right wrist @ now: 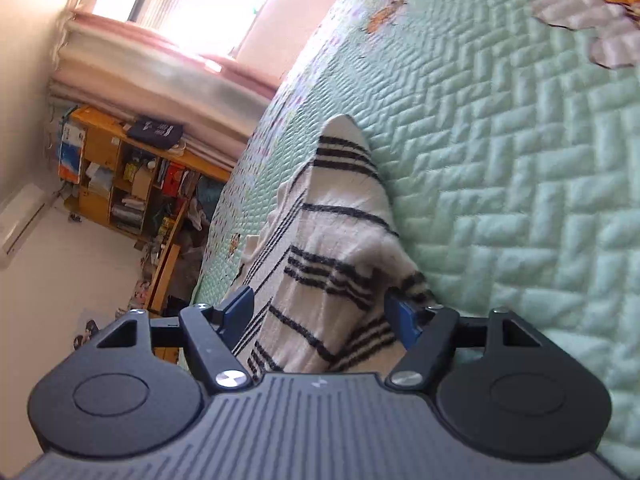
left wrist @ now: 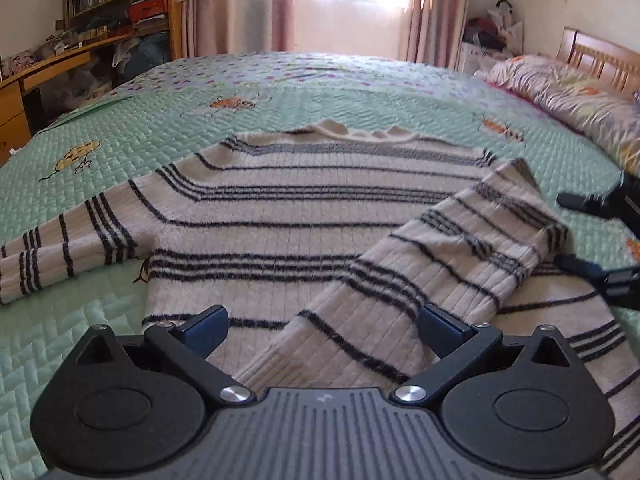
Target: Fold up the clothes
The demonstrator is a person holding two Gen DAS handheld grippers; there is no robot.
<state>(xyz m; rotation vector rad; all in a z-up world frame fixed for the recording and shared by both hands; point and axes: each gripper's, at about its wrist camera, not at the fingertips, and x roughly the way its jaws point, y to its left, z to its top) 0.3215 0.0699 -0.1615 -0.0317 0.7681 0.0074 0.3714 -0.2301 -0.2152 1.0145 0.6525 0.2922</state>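
One striped sweater [left wrist: 304, 216] spread flat on the green quilted bed [left wrist: 120, 148], collar toward 12 o'clock, one sleeve stretched out to 9 o'clock, the other sleeve [left wrist: 460, 256] folded diagonally across the body from 2 o'clock down to 6 o'clock. Left gripper [left wrist: 322, 330] released, blue pads wide apart astride that sleeve's cuff. Right gripper [right wrist: 320, 314] rolled sideways, likewise spread, straddling the folded sleeve [right wrist: 340, 248] without clamping it.
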